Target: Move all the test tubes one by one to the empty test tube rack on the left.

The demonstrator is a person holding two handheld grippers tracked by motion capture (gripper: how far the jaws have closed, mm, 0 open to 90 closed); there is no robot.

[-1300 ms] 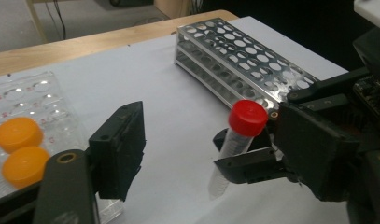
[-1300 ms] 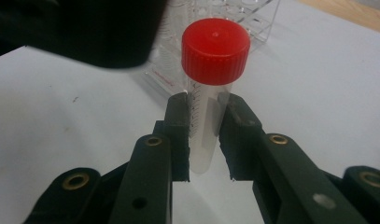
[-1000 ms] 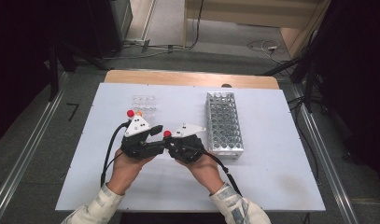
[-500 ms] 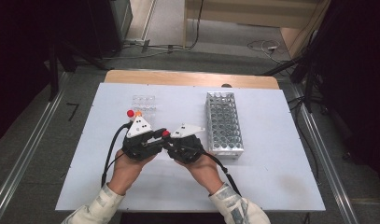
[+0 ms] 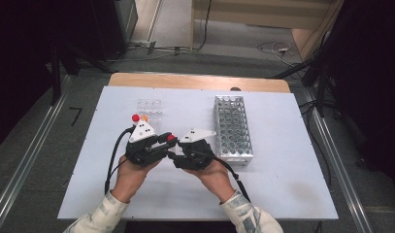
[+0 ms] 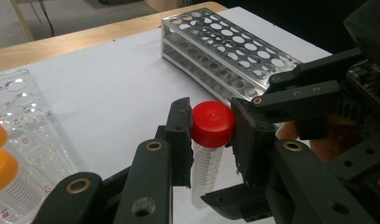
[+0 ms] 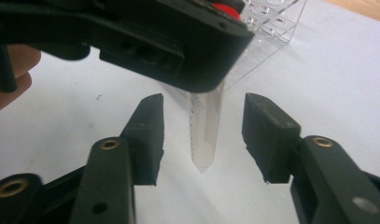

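Left gripper view: left hand-held gripper (image 6: 208,140) clamps the red-capped tube (image 6: 207,154) upright by its cap, near the tabletop's (image 5: 282,126) middle; right hand-held gripper (image 7: 204,137), jaws just parted, straddles its lower end.

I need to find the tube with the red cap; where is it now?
The red-capped tube is between the two grippers near the table's middle, held by its cap in the left gripper, left of the metal rack and just in front of the clear rack.

open table (image 5: 282,194) right of and in front of the hands. metal rack (image 5: 232,127) blocks just right of right gripper (image 5: 177,158); clear tray (image 5: 150,108) just beyond left gripper (image 5: 168,141).
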